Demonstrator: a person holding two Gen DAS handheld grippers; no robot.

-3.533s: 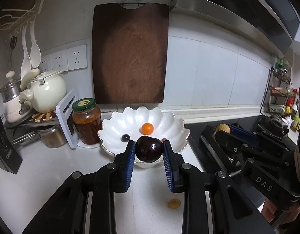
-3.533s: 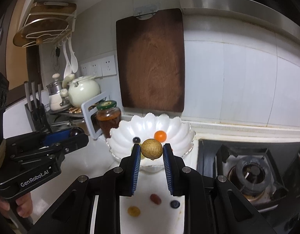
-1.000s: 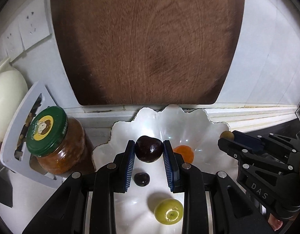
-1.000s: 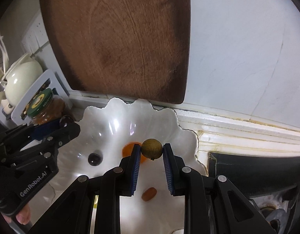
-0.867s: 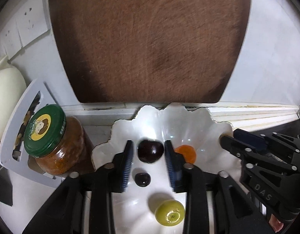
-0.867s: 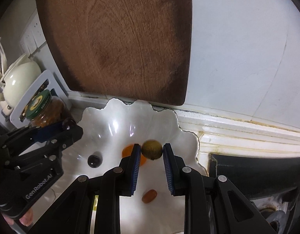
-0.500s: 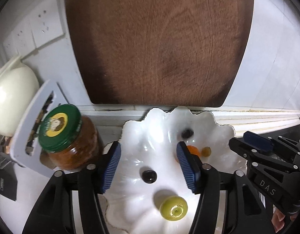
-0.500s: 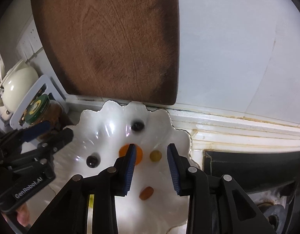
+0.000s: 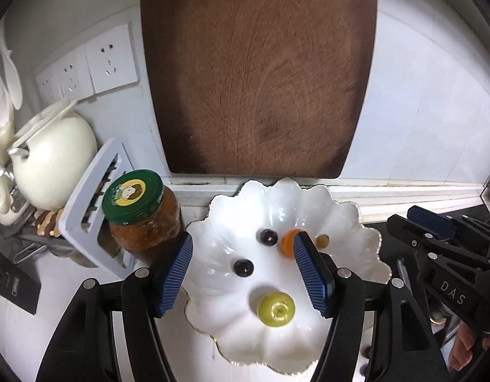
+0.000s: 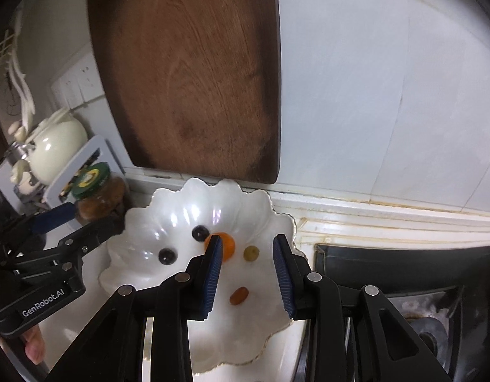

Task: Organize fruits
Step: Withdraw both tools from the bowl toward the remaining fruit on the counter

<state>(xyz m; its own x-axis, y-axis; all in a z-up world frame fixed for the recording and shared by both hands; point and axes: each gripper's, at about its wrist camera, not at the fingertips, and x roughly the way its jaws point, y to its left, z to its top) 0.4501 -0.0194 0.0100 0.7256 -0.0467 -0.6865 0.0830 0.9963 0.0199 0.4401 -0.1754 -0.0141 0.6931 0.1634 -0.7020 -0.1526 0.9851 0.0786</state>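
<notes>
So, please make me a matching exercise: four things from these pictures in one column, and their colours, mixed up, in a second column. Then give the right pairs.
Things:
1. jar lid
2. bowl
3. cutting board
4. apple

Colours:
A. white
B. yellow-green
C. dark brown
D. dark green with a yellow label

Right pairs: 1-D, 2-A, 3-C, 4-B.

"DAS" on right gripper (image 9: 442,248); "GenRobot.AI" on left gripper (image 10: 54,238).
</notes>
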